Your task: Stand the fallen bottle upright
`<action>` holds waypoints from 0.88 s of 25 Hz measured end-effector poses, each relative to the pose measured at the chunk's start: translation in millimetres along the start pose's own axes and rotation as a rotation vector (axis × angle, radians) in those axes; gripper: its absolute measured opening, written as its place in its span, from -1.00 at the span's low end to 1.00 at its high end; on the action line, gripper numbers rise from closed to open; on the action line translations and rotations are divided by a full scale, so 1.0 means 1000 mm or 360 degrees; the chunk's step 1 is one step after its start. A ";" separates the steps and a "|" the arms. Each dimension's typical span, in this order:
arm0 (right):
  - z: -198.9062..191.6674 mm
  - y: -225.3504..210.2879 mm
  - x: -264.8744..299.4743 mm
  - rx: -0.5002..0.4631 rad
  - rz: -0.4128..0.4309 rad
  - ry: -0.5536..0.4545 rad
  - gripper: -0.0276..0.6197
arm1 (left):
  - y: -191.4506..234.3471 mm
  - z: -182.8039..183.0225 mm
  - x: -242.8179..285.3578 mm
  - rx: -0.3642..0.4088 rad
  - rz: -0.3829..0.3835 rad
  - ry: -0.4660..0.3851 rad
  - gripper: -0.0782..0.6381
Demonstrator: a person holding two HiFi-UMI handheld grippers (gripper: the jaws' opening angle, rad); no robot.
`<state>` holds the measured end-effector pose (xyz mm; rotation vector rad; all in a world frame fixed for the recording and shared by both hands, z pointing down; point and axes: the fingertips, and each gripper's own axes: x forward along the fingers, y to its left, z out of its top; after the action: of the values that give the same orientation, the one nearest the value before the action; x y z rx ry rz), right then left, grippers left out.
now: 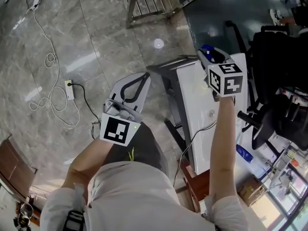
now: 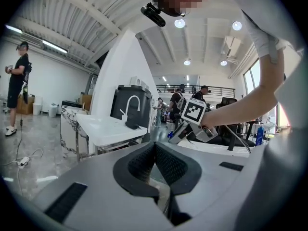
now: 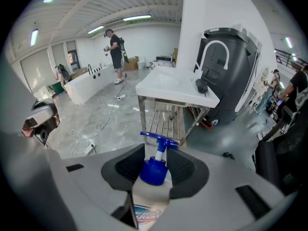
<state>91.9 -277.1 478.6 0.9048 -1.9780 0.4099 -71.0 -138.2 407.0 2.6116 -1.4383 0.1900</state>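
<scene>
The white surface [image 1: 202, 124] is long and narrow. Its left long edge runs beside a dark metal frame [image 1: 166, 88], and past that the grey marble floor [image 1: 96, 28] lies wide open, apart from a white cable [image 1: 48, 61] and a power strip [image 1: 70, 89]. The right side is tighter, with black office chairs [image 1: 274, 95] crowding close to that edge. My right gripper [image 1: 208, 57] sits over the far end of the surface, and its own view shows it [image 3: 155, 153] pinching the bottle [image 3: 153, 171] just below the blue collar, one pad on each side. The bottle's long axis runs along the jaws: the blue pump head points away from the camera, out past the fingertips, and the white labelled body runs back towards the gripper's base. From the head view only a blue bit of the bottle [image 1: 207, 48] shows beyond the marker cube (I cannot tell whether its base touches the surface). My left gripper [image 1: 143, 77] hangs over the open floor, well apart from the surface's left edge, with its pads [image 2: 144, 160] pressed together on nothing. Ahead of the right gripper stand a white sink stand [image 3: 173, 88] with a metal rack beneath, a dark machine [image 3: 231, 71] and, far off, a person [image 3: 115, 47].
</scene>
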 end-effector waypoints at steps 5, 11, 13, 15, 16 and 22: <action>0.009 -0.001 -0.023 -0.0025 -0.0045 -0.0208 -0.42 | -0.019 0.004 0.003 0.0035 -0.0069 0.0016 -0.73; 0.009 -0.002 -0.046 -0.0020 -0.0083 -0.0413 -0.42 | -0.038 0.003 0.006 0.0078 -0.0131 0.0034 -0.73; 0.007 -0.004 -0.054 -0.0007 -0.0101 -0.0472 -0.42 | -0.045 0.004 0.007 0.0082 -0.0148 0.0037 -0.73; 0.007 -0.006 -0.063 -0.0006 -0.0124 -0.0534 -0.42 | -0.051 0.006 0.007 0.0090 -0.0162 0.0036 -0.73; 0.006 -0.007 -0.067 -0.0006 -0.0135 -0.0565 -0.42 | -0.054 0.007 0.007 0.0099 -0.0169 0.0036 -0.73; 0.003 -0.008 -0.091 0.0004 -0.0182 -0.0780 -0.43 | -0.065 0.008 0.004 0.0151 -0.0197 0.0069 -0.73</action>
<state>125.9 -245.2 400.4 1.1988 -2.3474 0.1296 -13.3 -108.9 395.6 2.7432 -1.2785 0.3047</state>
